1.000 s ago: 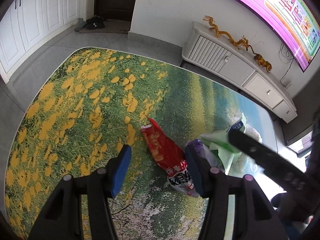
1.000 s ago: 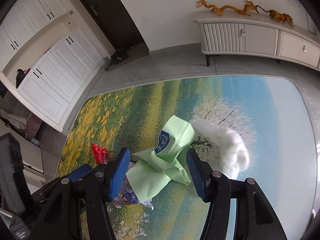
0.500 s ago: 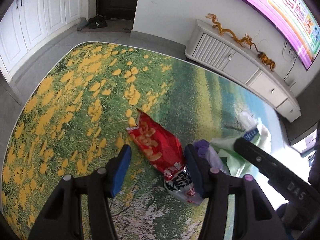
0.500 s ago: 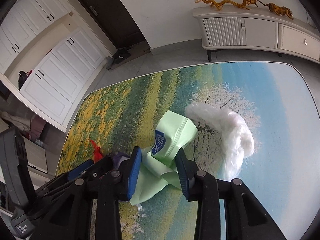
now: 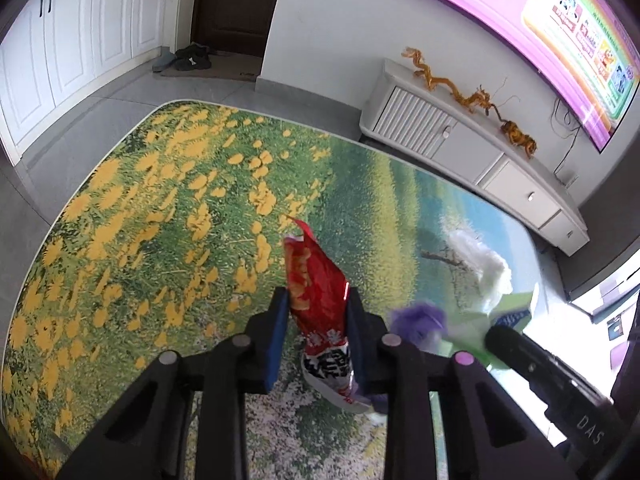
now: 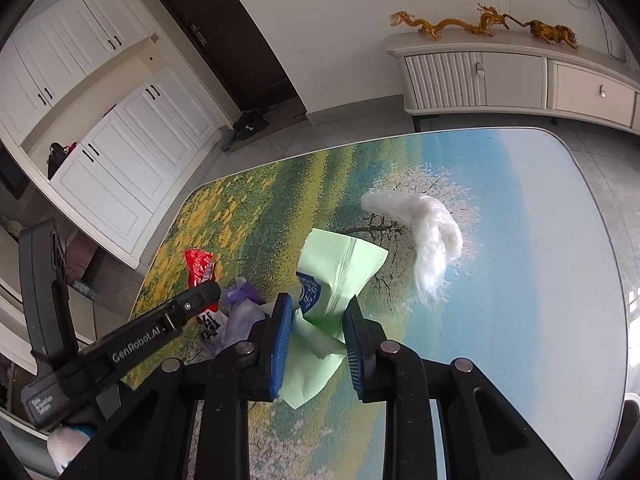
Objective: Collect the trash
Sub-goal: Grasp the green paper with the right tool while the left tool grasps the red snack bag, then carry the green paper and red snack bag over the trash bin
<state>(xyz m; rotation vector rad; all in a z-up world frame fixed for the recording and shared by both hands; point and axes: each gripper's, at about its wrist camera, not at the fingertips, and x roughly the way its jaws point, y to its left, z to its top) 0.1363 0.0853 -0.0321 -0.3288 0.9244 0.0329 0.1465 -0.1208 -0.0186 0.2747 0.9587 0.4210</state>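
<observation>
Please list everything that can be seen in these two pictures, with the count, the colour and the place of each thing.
snack bag: 1, red, on the table, between the left gripper's fingers
pouch: 1, light green with blue label, between the right gripper's fingers
plastic bag: 1, white, crumpled, on the table beyond the pouch
wrapper: 1, purple, between snack bag and pouch
table: 1, printed landscape top
TV cabinet: 1, white, against the wall
dragon figures: golden, count unclear, on the cabinet
television: 1, bright pink screen, above the cabinet
shoes: dark, by the door
cupboards: white, along the wall
left gripper: black, blue pads, shut on the snack bag
right gripper: black, blue pads, shut on the pouch
</observation>
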